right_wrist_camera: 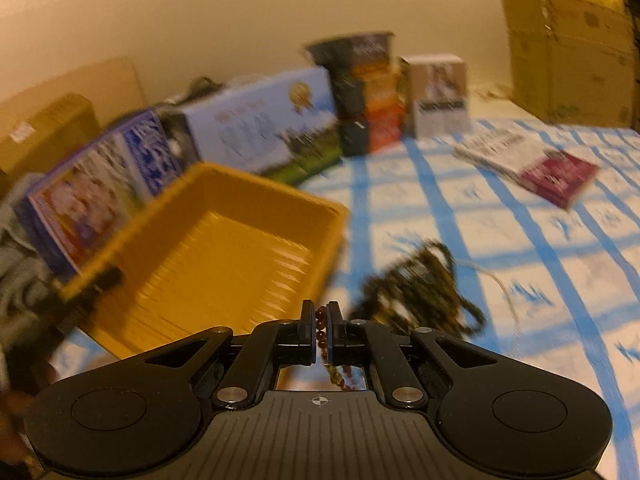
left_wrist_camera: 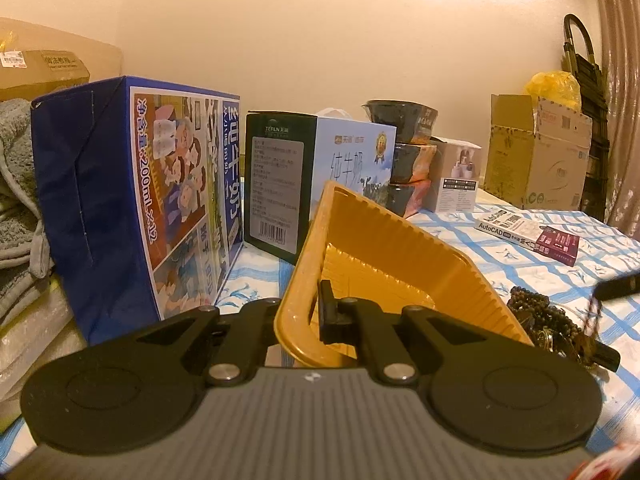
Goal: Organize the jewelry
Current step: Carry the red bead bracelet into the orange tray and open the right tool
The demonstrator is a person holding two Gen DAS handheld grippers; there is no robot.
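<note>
A yellow ribbed plastic tray [left_wrist_camera: 400, 256] is tilted up on the blue-checked cloth. My left gripper [left_wrist_camera: 298, 320] is shut on its near rim, one finger inside and one outside. In the right wrist view the tray [right_wrist_camera: 224, 248] lies left of centre and looks empty. A heap of dark beaded jewelry [right_wrist_camera: 416, 284] lies on the cloth right of the tray; it also shows in the left wrist view [left_wrist_camera: 548, 320]. My right gripper [right_wrist_camera: 319, 332] is shut on a strand of reddish-brown beads [right_wrist_camera: 321, 330], raised near the tray's front corner. The right wrist view is blurred by motion.
Milk cartons [left_wrist_camera: 136, 216] and other boxes [left_wrist_camera: 352, 160] line the back by the wall, with stacked dark bowls [left_wrist_camera: 404, 152]. An AutoCAD book [left_wrist_camera: 528, 232] lies on the cloth to the right. Cardboard boxes [left_wrist_camera: 540, 152] stand far right. Grey towels [left_wrist_camera: 16, 200] are piled at left.
</note>
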